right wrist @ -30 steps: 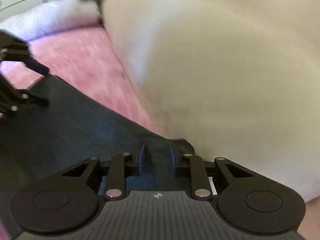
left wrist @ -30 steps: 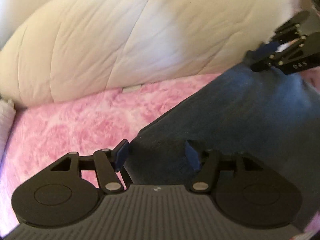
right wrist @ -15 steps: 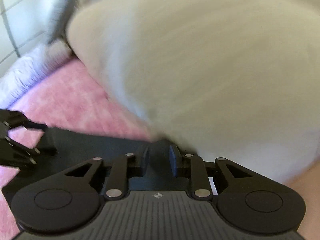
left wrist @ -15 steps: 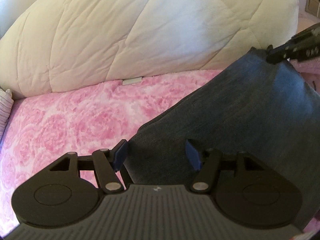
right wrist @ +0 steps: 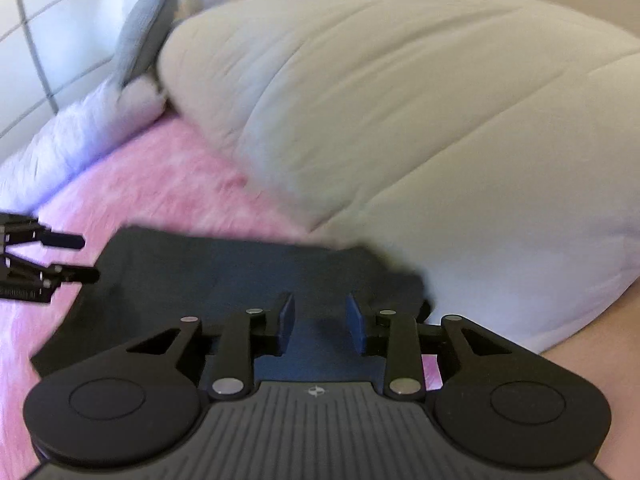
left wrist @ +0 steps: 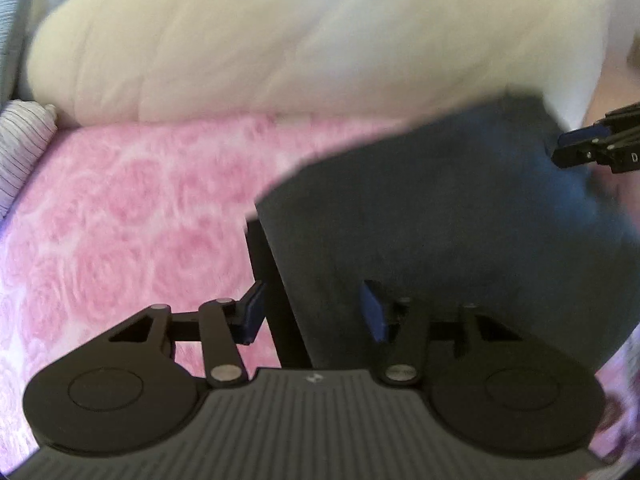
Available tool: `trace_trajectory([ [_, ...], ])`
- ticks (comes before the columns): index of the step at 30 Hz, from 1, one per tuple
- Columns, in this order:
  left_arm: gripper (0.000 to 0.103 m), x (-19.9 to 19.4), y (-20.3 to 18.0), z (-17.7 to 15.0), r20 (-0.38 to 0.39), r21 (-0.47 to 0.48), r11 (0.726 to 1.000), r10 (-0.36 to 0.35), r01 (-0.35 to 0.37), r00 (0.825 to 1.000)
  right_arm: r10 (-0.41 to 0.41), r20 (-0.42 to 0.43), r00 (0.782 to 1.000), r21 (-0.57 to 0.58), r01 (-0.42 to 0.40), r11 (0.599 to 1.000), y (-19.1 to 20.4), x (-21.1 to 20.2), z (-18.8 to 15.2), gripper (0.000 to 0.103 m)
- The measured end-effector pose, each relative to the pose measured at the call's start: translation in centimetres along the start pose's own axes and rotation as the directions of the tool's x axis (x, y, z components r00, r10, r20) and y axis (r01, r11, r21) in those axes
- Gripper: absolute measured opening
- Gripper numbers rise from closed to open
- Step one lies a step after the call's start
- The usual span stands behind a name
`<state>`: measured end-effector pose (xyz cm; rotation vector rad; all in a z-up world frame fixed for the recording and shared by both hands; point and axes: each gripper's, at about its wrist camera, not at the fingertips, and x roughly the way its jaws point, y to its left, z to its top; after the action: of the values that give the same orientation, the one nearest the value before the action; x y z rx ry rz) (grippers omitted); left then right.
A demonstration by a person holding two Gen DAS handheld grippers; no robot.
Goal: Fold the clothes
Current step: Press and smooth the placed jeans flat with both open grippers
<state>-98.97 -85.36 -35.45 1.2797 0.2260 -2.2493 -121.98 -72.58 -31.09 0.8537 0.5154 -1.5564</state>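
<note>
A dark navy garment (left wrist: 440, 216) lies on the pink rose-patterned bedspread (left wrist: 132, 220). My left gripper (left wrist: 312, 312) sits at the garment's near left edge. Its jaws are closing, and the folded edge stands between the pads without either pad pressing on it. My right gripper (right wrist: 320, 320) is over the garment's (right wrist: 224, 264) other end, close to the duvet. Its jaws are opening, the blue pads apart with cloth lying under the gap. The right gripper (left wrist: 592, 148) shows at the left wrist view's right edge, and the left gripper (right wrist: 60, 256) at the right wrist view's left edge.
A big cream quilted duvet (right wrist: 420, 128) is heaped right behind the garment. A striped pillow (left wrist: 20, 152) lies at the far left of the bed. A grey cushion (right wrist: 148, 32) and a white fluffy pillow (right wrist: 80, 128) rest by the panelled wall.
The right jaws, shut on the cloth before, have spread apart. The left jaws have narrowed a little around the garment's edge. Both views have shifted, and the garment now lies flatter.
</note>
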Motion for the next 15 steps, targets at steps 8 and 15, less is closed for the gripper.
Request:
trace_trajectory([
  [8, 0.046, -3.3, 0.7, -1.1, 0.036, 0.015, 1.000, 0.011, -0.011, 0.999, 0.001, -0.046, 0.999, 0.007, 0.000, 1.000, 1.1, -1.3, -2.0, 0.036],
  [15, 0.037, -5.8, -0.5, -7.6, 0.000, 0.035, 0.999, 0.022, -0.022, 1.000, 0.043, -0.023, 0.999, -0.172, -0.046, 0.984, 6.0, -6.7, -7.6, 0.036],
])
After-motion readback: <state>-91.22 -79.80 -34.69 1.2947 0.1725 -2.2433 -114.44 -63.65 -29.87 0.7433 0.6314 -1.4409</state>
